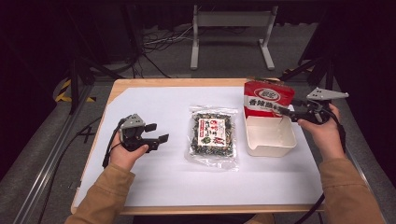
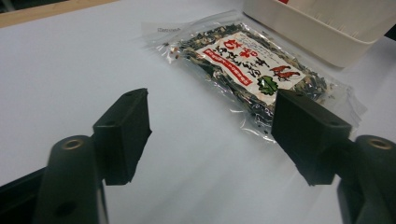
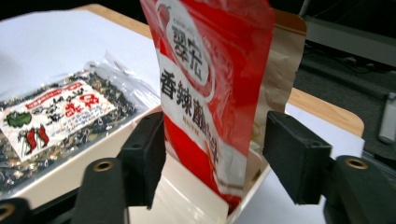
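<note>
in the high view the left gripper (image 1: 157,132) sat on the white sheet (image 1: 163,177) at the table's (image 1: 116,86) left side, jaws apart and holding nothing, aimed toward the clear bag (image 1: 213,136) of dark dried bits lying flat at mid-table. just right of that bag stood a cream bin (image 1: 271,136), with a red pouch (image 1: 267,99) standing upright at its far end. the right gripper (image 1: 286,112) reached in from the right, its tips at the pouch's lower edge.

in the left gripper view the jaws stood wide with bare sheet between them. the clear bag (image 2: 252,70) lay beyond, nearer the right jaw, and the bin (image 2: 322,32) sat behind it.

in the right gripper view the red pouch (image 3: 205,88) stood inside the bin (image 3: 74,172), leaning a little, between the two jaws. the jaws were released; a gap showed between the right pad and the pouch, while the left pad sat just beside it, and i could not tell whether it touched. the clear bag (image 3: 51,121) lay off to the left.
</note>
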A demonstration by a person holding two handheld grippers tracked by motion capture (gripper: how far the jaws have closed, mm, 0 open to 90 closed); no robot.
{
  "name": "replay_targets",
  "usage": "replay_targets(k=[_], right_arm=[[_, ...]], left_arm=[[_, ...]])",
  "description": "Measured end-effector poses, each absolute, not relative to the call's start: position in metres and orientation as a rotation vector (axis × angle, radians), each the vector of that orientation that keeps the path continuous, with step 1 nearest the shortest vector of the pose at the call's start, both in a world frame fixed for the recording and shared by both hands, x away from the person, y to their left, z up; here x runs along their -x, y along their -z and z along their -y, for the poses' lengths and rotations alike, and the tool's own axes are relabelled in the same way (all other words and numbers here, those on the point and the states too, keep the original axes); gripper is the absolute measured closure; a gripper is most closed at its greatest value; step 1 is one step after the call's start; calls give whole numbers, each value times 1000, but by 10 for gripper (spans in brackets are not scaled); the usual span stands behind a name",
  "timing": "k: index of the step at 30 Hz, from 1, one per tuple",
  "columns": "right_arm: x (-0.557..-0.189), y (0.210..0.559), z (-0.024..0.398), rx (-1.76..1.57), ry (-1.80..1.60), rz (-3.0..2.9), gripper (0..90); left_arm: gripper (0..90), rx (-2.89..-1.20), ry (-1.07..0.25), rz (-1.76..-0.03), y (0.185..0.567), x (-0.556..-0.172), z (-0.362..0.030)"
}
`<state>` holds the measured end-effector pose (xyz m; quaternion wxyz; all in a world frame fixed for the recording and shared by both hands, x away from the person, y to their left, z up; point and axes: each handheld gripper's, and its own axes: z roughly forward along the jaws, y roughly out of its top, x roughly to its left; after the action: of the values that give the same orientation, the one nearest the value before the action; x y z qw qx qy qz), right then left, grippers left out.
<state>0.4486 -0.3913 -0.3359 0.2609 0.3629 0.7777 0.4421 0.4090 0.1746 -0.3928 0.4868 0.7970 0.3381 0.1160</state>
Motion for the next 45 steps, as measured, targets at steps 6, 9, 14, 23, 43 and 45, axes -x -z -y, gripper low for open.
replay_targets(k=[6,9,14,23,43,45], right_arm=[[-428,331,390,-982,-1145,-2081,340],[-420,329,389,-974,-1151,-2071,340],[-401,324,380,-948,-1178,-2065,344],[-376,324,359,-856,-1249,-2111,343],[-357,331,329,-843,-1368,-2122,352],[-357,332,328,-843,-1368,-2134,353]], left_arm=[[245,-1931,-301,-791,392,-409,-169],[244,-1940,-288,-795,392,-409,-168],[233,-1964,-294,-790,392,-409,-166],[214,-1958,-291,-797,393,-407,-167],[218,-1965,-224,-794,385,-407,-169],[214,-1966,-218,-793,383,-408,-168]])
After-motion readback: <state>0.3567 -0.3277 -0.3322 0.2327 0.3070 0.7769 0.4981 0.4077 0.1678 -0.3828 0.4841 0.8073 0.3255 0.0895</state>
